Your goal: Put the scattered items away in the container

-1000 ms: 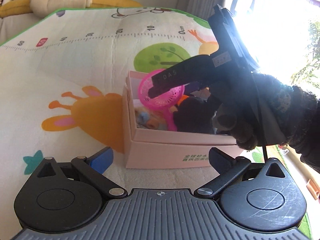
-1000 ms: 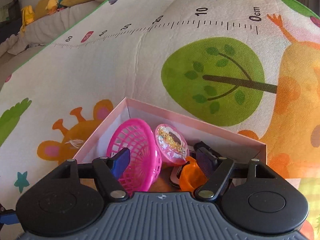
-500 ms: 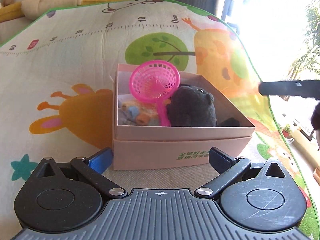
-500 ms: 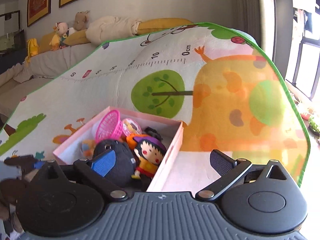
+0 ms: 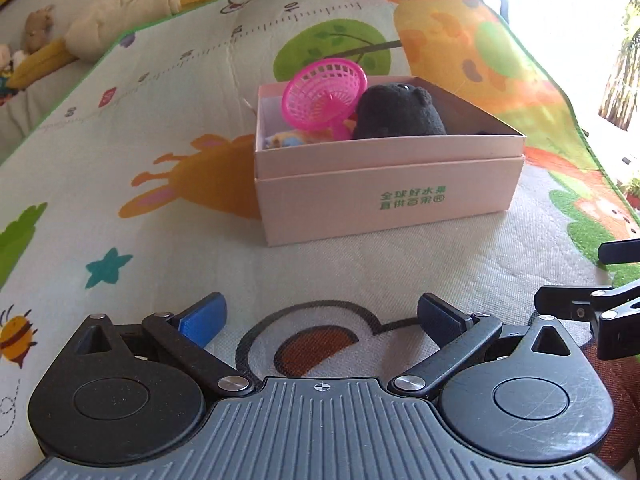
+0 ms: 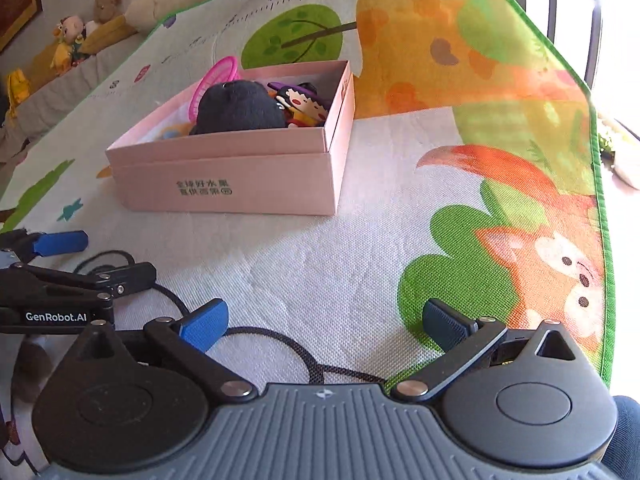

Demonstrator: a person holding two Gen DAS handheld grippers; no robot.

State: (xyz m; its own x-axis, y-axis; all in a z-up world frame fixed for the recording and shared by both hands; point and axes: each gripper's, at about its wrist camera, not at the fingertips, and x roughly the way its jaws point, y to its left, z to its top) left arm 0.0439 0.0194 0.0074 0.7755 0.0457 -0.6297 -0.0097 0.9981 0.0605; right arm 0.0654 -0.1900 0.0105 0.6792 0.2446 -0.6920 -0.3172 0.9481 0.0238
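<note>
A pink cardboard box [image 5: 384,196] stands on the play mat, also in the right wrist view [image 6: 224,184]. In it are a pink toy net [image 5: 320,92], a black plush toy [image 5: 396,114], a cartoon figure [image 6: 300,106] and small bits. My left gripper [image 5: 320,316] is open and empty, low over the mat, well short of the box. My right gripper [image 6: 322,320] is open and empty, also back from the box, to the right of the left one.
A colourful play mat [image 6: 400,240] covers the surface; its green edge [image 6: 596,160] runs along the right. Plush toys [image 6: 72,40] line the far left. A black cable [image 6: 280,344] lies on the mat by the right gripper.
Both grippers have pulled back and down from the box. The right gripper, over the box a second ago, is now beside the left one. Both stay open.
</note>
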